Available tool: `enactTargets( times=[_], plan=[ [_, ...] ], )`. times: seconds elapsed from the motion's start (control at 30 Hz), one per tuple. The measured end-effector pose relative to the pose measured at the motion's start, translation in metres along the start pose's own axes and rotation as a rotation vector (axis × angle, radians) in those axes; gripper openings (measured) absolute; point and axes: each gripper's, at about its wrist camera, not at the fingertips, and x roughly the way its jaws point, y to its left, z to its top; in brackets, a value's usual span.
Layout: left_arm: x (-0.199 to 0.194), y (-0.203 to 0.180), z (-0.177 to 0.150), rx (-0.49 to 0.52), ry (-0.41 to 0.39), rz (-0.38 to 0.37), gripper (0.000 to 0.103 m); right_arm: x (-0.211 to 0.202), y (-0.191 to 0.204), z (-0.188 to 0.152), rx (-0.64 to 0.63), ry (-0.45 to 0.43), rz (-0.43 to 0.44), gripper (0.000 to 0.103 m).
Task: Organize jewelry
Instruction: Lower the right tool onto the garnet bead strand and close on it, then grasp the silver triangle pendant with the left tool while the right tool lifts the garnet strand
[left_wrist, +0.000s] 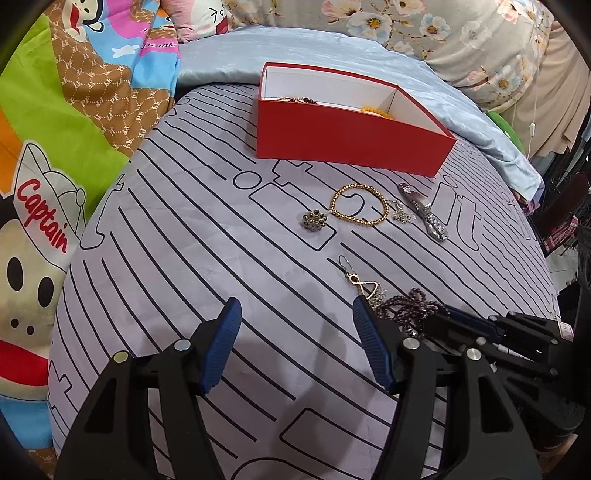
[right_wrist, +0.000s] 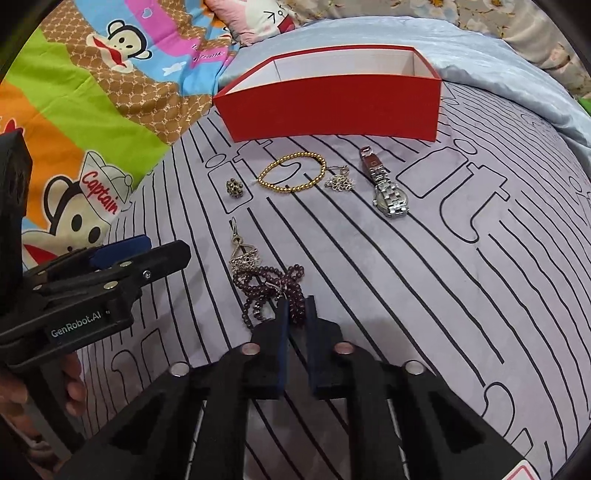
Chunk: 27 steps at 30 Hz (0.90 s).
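A red box (left_wrist: 347, 147) (right_wrist: 332, 107) stands at the far side of the grey striped cloth, with a dark bead string (left_wrist: 299, 99) and an orange bracelet (left_wrist: 376, 110) inside. In front of it lie a gold bead bracelet (left_wrist: 360, 204) (right_wrist: 291, 173), a round brooch (left_wrist: 314, 220) (right_wrist: 233, 187), a small silver piece (left_wrist: 402, 214) (right_wrist: 340, 181), a silver watch (left_wrist: 424, 212) (right_wrist: 386, 184) and a dangling earring (left_wrist: 360, 282) (right_wrist: 242, 251). My right gripper (right_wrist: 295, 301) (left_wrist: 443, 317) is shut on a purple bead necklace (right_wrist: 273, 288) (left_wrist: 410, 306). My left gripper (left_wrist: 293, 306) (right_wrist: 122, 247) is open and empty, left of the necklace.
A cartoon monkey blanket (left_wrist: 55, 147) (right_wrist: 74, 110) lies to the left. A pale blue sheet (left_wrist: 480, 122) (right_wrist: 517, 55) and floral pillows (left_wrist: 461, 33) lie behind the box. The cushion edge drops off at the right (left_wrist: 546, 258).
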Motion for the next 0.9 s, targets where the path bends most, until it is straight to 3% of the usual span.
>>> enactTargets(
  times=[0.5, 0.9],
  plan=[
    [0.015, -0.024, 0.002, -0.003, 0.031, -0.074, 0.059, -0.040, -0.025, -0.005, 0.107, -0.070, -0.081, 0.006],
    [0.027, -0.042, 0.002, 0.035, 0.039, -0.083, 0.041, -0.051, -0.033, -0.008, 0.136, -0.095, -0.089, 0.006]
  ],
)
